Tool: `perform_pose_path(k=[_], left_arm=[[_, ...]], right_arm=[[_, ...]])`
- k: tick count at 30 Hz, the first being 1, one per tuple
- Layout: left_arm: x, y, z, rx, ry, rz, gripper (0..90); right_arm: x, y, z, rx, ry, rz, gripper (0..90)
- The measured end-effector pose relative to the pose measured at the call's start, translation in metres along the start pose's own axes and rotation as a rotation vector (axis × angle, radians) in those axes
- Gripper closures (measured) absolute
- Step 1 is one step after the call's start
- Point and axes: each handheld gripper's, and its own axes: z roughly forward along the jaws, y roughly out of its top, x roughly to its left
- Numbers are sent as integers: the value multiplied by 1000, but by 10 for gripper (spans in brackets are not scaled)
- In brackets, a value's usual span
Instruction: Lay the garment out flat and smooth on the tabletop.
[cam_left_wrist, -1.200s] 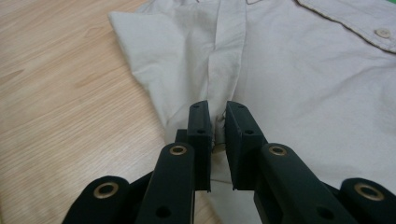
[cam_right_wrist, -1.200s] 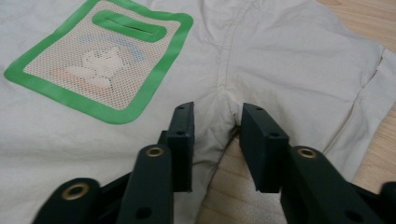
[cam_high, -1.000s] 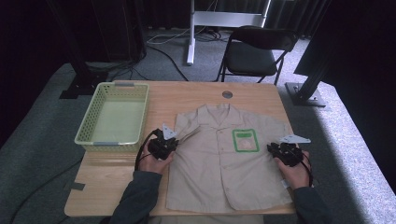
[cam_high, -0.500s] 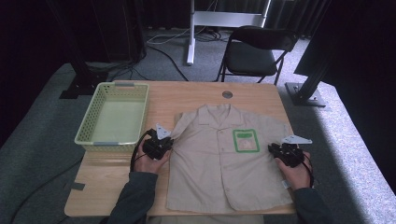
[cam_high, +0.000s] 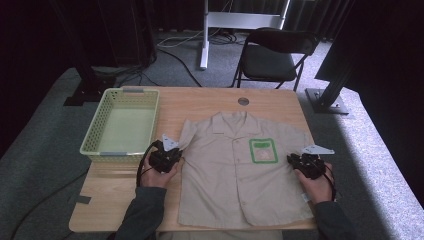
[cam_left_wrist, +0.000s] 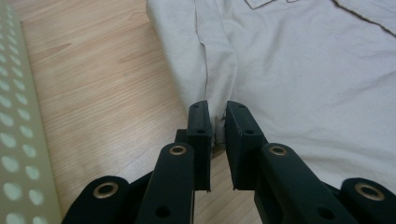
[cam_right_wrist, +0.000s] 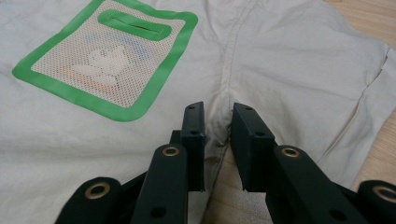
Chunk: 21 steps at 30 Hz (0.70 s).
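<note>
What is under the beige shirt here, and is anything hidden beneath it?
The shirt lies flat on the wooden table, whose bare top shows all around it. The cloth covers whatever lies below its middle. The left gripper and right gripper each pinch the shirt at a sleeve.

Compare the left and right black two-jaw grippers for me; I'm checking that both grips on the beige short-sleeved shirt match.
The left gripper has its jaws nearly shut, pinching cloth at the beige short-sleeved shirt's sleeve seam; the right gripper keeps a wider gap with cloth bunched between its jaws. The left works beside the pale green plastic basket; the right sits near the green-bordered mesh pocket. Both meet the shirt at an underarm.
</note>
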Motion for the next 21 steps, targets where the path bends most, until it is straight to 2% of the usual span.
perform_pose_path(k=[9,16,21], left_arm=[[-2,-7,-1,21,59,9,802],[0,-13,-2,37,74,-4,788],[0,-17,-5,51,108,-7,788]], right_arm=[[1,0,0,1,-2,-3,747],[1,0,0,1,-1,-3,747],[1,0,0,1,-1,-3,746]])
